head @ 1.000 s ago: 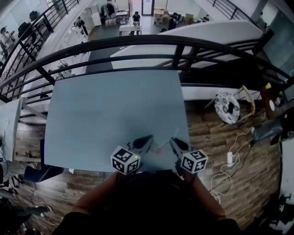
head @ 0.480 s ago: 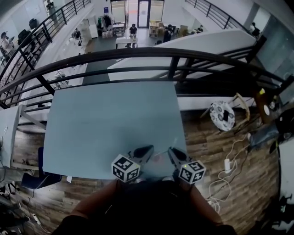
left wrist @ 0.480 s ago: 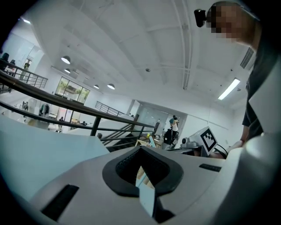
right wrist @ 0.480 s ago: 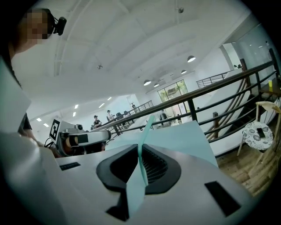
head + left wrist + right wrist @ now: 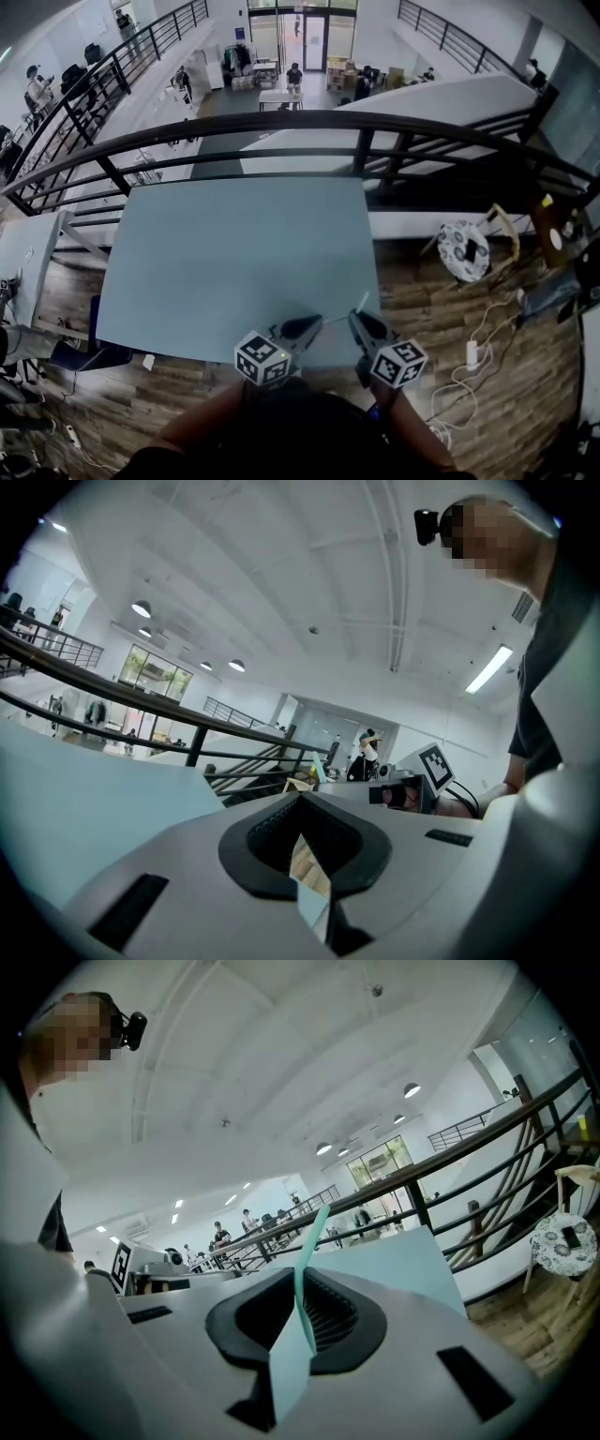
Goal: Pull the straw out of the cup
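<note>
The straw (image 5: 309,1260) is seen as a thin, pale blue-green strip, flattened rather than round, with a slanted free end. It is pinched between the jaws of the right gripper (image 5: 301,1288), which are closed on its lower part, and from there it rises and leans slightly to the right. In the head view it is found above the near right corner of the table (image 5: 234,253), with its free end pointed far and to the right, close to the table's right edge.

The left gripper (image 5: 312,325) is held just left of the right one, over the same near edge. Its jaws are brought together with nothing between the pads; only a thin slit is left lower down, through which the wooden floor (image 5: 441,309) and a strip of table top can be glimpsed.

No words can be read anywhere. The only markings are the black-and-white square patterns carried on the left cube (image 5: 262,358) and the right cube (image 5: 397,363).

The table top is plain light blue. A dark curved railing (image 5: 281,122) runs along its far side. To the right, on the wooden floor, a chair with a patterned round cushion (image 5: 464,248) is set well apart from the table.
</note>
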A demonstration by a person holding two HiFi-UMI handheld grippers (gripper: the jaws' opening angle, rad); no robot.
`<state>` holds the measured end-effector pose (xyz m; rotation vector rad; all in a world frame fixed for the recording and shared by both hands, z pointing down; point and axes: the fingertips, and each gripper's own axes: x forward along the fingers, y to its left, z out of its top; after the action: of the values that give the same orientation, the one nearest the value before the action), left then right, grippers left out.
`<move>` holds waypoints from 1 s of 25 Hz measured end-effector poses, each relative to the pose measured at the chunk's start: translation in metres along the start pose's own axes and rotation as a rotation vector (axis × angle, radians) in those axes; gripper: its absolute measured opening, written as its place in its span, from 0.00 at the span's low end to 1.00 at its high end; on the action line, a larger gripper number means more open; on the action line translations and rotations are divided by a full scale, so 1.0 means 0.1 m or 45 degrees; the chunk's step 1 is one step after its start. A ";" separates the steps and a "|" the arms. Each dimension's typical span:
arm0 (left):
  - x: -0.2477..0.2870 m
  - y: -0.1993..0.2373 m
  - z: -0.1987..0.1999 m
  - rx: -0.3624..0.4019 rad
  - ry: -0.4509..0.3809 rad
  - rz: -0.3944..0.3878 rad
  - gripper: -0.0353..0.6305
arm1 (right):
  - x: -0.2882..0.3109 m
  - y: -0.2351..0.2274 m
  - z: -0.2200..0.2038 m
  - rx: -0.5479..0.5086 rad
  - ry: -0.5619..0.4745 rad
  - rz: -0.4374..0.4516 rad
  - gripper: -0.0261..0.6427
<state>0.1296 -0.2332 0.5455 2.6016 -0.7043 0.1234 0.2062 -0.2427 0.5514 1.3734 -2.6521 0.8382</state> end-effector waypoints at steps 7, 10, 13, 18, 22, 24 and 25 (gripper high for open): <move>0.07 -0.49 -0.11 0.000 -0.027 0.024 0.07 | -0.43 0.07 0.04 -0.022 -0.025 0.075 0.10; 0.00 -0.69 -0.16 0.024 -0.028 0.050 0.07 | -0.59 0.13 0.01 -0.036 -0.023 0.108 0.10; -0.09 -0.83 -0.24 0.031 -0.032 0.106 0.07 | -0.74 0.17 -0.10 -0.028 -0.006 0.125 0.10; -0.28 -1.06 -0.40 0.019 -0.045 0.156 0.07 | -0.94 0.29 -0.23 -0.021 -0.006 0.172 0.10; -0.40 -1.20 -0.43 0.038 -0.048 0.170 0.07 | -1.06 0.39 -0.25 -0.039 -0.009 0.191 0.10; -0.46 -1.24 -0.43 0.049 -0.049 0.171 0.07 | -1.11 0.44 -0.24 -0.043 -0.021 0.193 0.10; -0.49 -1.25 -0.42 0.053 -0.049 0.167 0.07 | -1.12 0.47 -0.23 -0.046 -0.026 0.191 0.10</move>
<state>0.1511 -0.0958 0.5252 2.6022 -0.8958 0.1296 0.2331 -0.1261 0.5195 1.1939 -2.7993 0.7889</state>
